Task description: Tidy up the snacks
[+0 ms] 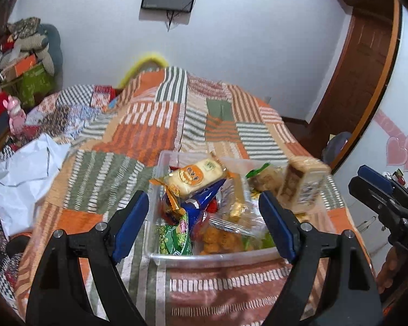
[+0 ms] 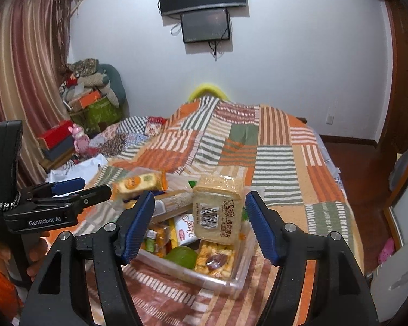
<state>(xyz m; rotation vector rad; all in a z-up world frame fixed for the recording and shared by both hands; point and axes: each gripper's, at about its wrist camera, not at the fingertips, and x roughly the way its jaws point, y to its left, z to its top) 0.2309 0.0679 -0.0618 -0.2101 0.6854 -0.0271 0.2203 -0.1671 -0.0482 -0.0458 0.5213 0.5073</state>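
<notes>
A clear plastic box [image 1: 217, 258] full of snack packets sits on the patchwork bedspread; it also shows in the right wrist view [image 2: 225, 282]. A pack of toast slices with a barcode [image 2: 217, 212] stands tilted over the box's right side, blurred in the left wrist view [image 1: 302, 187]. An orange-labelled cracker pack [image 1: 194, 176] lies on top of the pile. My left gripper [image 1: 204, 217] is open over the box's near edge. My right gripper [image 2: 198, 222] is open with the toast pack between its fingers, apart from both pads.
White crumpled paper [image 1: 21, 176] lies on the bed at left. Boxes and a pink toy [image 2: 80, 138] are stacked by the curtain. A wooden door [image 1: 361, 68] stands at right. The bedspread [image 2: 258, 146] stretches beyond the box.
</notes>
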